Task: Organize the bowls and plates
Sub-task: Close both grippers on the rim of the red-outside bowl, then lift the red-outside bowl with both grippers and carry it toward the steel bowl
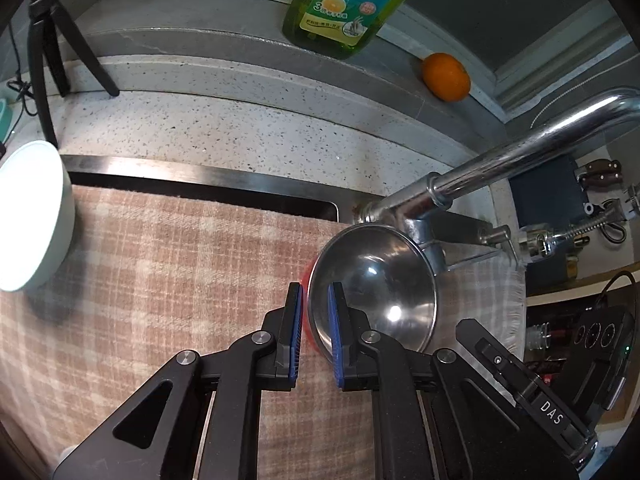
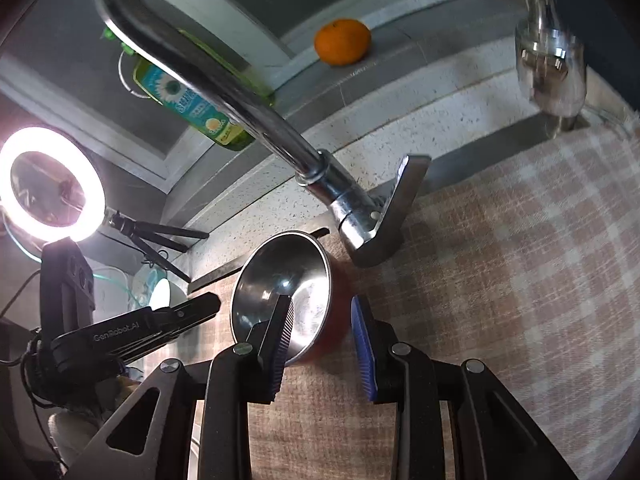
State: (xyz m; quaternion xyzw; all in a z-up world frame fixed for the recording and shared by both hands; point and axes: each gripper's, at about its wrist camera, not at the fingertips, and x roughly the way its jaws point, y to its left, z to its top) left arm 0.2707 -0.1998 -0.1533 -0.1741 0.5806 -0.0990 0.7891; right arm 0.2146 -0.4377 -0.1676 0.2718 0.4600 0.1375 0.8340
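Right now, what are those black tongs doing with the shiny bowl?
A person holds tongs in each hand over a checked cloth by the tap. The left tongs pinch the rim of the steel bowl, which is red outside. The right tongs straddle its other edge, but whether they grip it is unclear. A white bowl sits off to the side.

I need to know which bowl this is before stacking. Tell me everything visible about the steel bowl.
The steel bowl is round and shiny inside, empty, with a reddish outer wall. It is tilted above the checked cloth, just below the tap. The left tongs pinch its rim; the right tongs straddle the opposite rim, their grip unclear.
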